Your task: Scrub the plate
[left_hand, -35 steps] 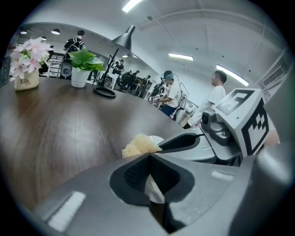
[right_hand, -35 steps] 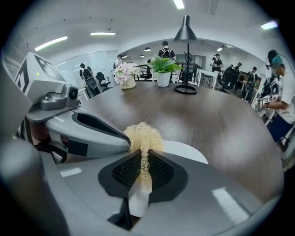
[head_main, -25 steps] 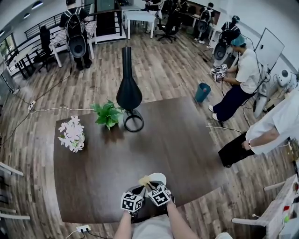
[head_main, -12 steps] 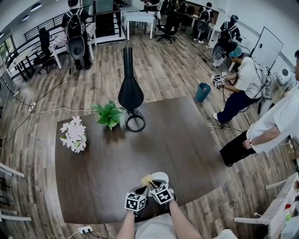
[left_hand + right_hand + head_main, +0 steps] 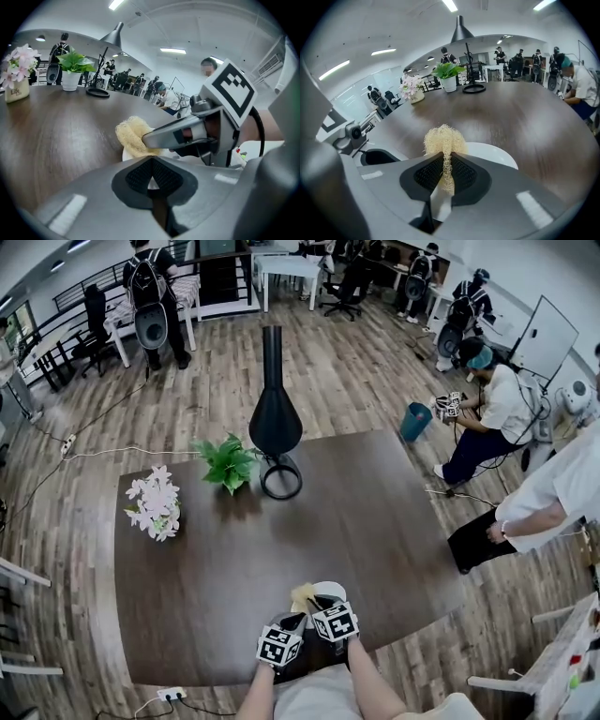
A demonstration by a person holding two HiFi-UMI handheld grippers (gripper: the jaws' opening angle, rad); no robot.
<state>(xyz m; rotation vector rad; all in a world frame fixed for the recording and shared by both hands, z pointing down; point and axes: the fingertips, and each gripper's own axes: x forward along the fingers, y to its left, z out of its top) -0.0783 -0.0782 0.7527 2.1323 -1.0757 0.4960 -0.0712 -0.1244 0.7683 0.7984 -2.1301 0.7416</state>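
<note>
Dark office table (image 5: pixel 234 559) with white plate (image 5: pixel 330 591)

— Where are we, then?
— We'd call it a big open office, perhaps a lab. We see a plank floor (image 5: pixel 356 381), white desks (image 5: pixel 286 266) and swivel chairs (image 5: pixel 352 282) at the far end, and a whiteboard (image 5: pixel 547 338) on the right.
— And overhead?
— Strip lights (image 5: pixel 383 51) (long white ones). A seated person (image 5: pixel 497 395) works nearby.

Dark table (image 5: pixel 281 540), flowers (image 5: pixel 155 504), potted plant (image 5: pixel 228 463), black lamp (image 5: pixel 276 423), white plate (image 5: pixel 330 589)
</note>
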